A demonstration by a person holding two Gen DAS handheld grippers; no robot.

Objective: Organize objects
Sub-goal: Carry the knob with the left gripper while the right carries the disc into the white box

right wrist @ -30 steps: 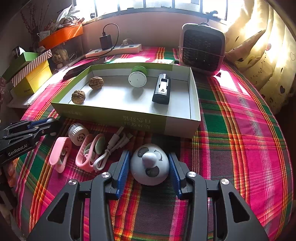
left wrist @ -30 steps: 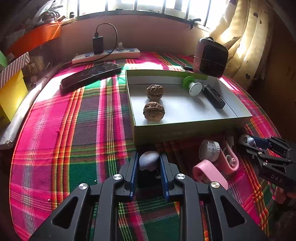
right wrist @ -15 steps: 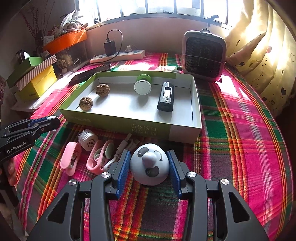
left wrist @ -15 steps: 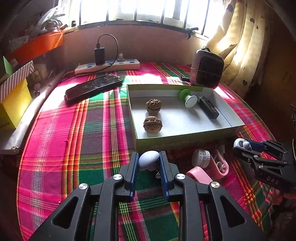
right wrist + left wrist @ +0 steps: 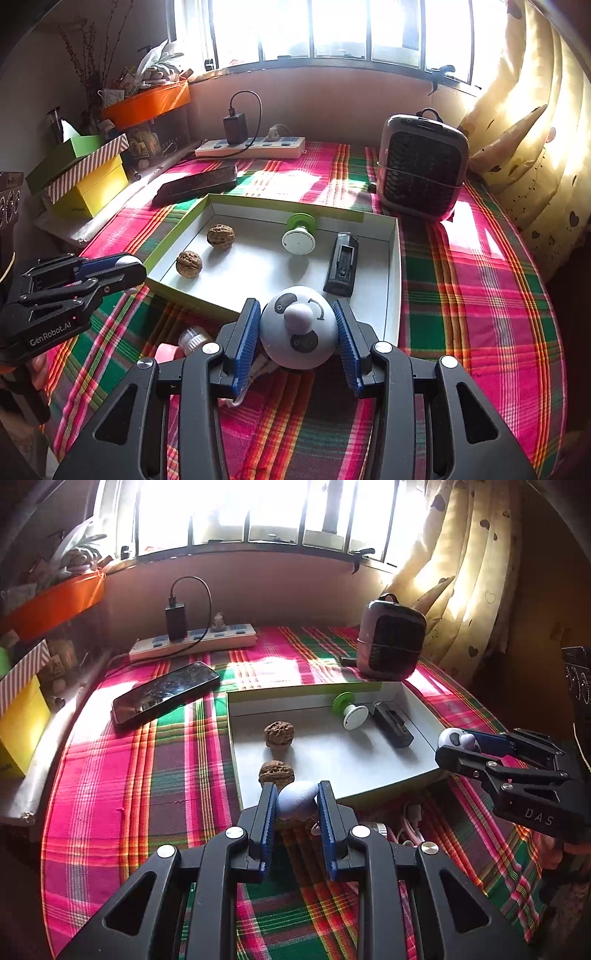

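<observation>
Strong daylight pours through the window (image 5: 258,513) at the back, blown out to pure white in both views, and lays bright patches on the plaid cloth (image 5: 480,258). The curtain (image 5: 535,122) glows yellow, while the near corners fall dark. Fisheye distortion bends the edges; objects cast soft shadows inside the white tray (image 5: 369,775).

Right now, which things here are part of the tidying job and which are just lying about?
Job:
left gripper holding egg-shaped toy
right gripper holding panda-face dome
box
walnuts
pink clips

Lying about:
phone
power strip
heater
</observation>
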